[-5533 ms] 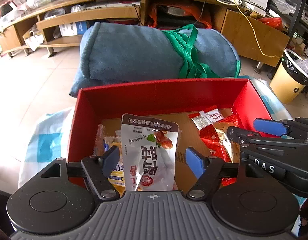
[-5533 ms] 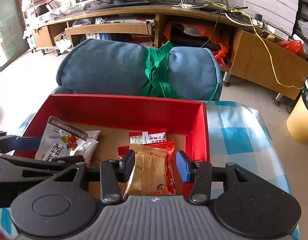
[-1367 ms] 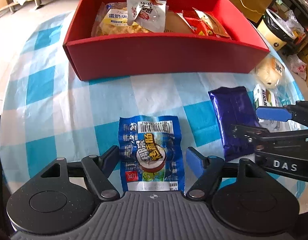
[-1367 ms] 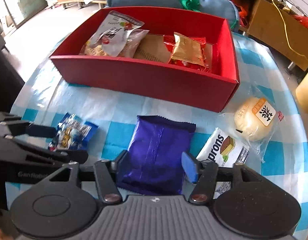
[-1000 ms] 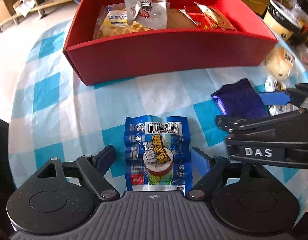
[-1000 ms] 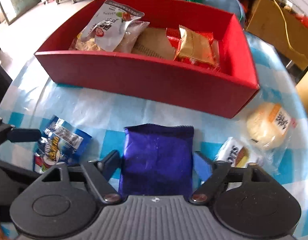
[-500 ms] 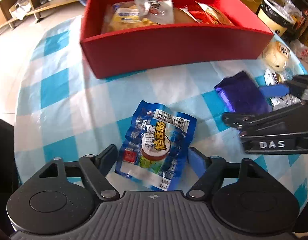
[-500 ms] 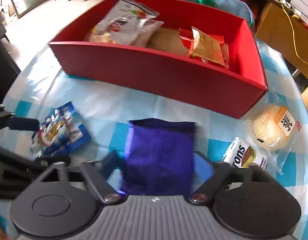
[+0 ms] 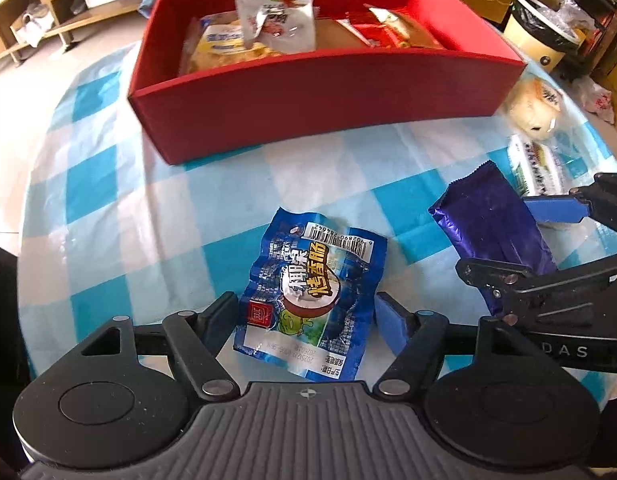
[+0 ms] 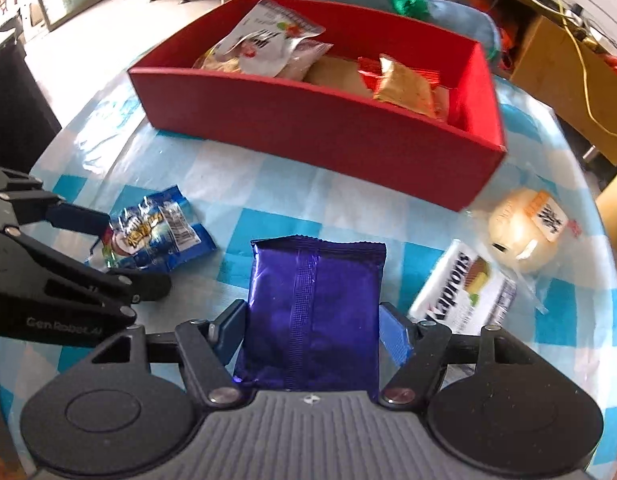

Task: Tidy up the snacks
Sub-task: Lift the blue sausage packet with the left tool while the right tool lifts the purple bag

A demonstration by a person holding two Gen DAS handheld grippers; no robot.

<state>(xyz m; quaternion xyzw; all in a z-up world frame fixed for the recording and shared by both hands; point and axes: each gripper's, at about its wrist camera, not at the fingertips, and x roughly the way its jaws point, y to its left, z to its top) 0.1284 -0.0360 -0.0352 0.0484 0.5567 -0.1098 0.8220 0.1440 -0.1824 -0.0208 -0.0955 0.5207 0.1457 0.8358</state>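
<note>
I'm closing the left gripper (image 9: 306, 314) on the blue packet (image 9: 312, 300); the right gripper (image 10: 312, 330) is clamping the purple packet (image 10: 314, 304), lower centre. The red box (image 10: 308, 128), upper frame, is holding several snacks; the bun (image 10: 524, 232) and wafers (image 10: 464, 288) are waiting at right.

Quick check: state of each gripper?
Left gripper: jaws closing on the blue sausage packet.
Right gripper: jaws shut on the purple packet.

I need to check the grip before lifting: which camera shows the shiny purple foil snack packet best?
The right wrist view: the purple foil packet lies face-on, centred between the right gripper pads, back seam visible. The left wrist view shows it only obliquely at the edge, partly hidden behind that gripper.
</note>
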